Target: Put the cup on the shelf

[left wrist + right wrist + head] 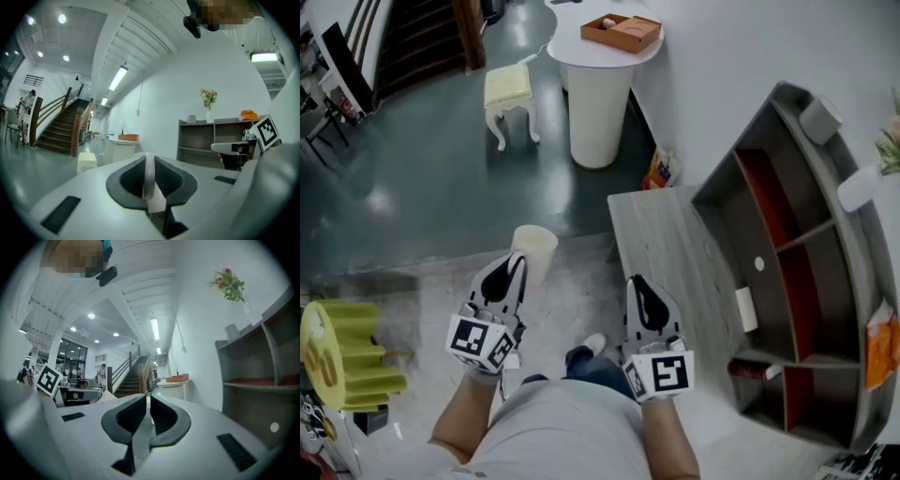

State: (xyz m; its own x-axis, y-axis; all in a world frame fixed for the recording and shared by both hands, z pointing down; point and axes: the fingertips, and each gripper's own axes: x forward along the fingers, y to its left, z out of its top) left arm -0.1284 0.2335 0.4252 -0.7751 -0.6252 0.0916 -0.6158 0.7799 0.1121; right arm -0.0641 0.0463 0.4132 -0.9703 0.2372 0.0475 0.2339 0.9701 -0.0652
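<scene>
A cream paper cup (536, 246) hangs above the floor, and my left gripper (517, 259) is shut on its wall. In the left gripper view the cup's thin white wall (154, 201) stands pinched between the dark pads of the left gripper (149, 159). My right gripper (636, 281) is held beside it, shut with nothing in it; the right gripper view shows the pads of the right gripper (149, 401) closed together. The grey shelf (811, 244) with red backs stands to the right, and its compartments (211, 138) lie ahead of both grippers (262, 362).
A low grey table (666, 244) lies between me and the shelf. Farther off stand a white round pedestal table (600, 84) with an orange box (622, 32) and a cream stool (508, 89). A yellow-green object (342, 356) sits at the left. A snack bag (661, 171) lies on the floor.
</scene>
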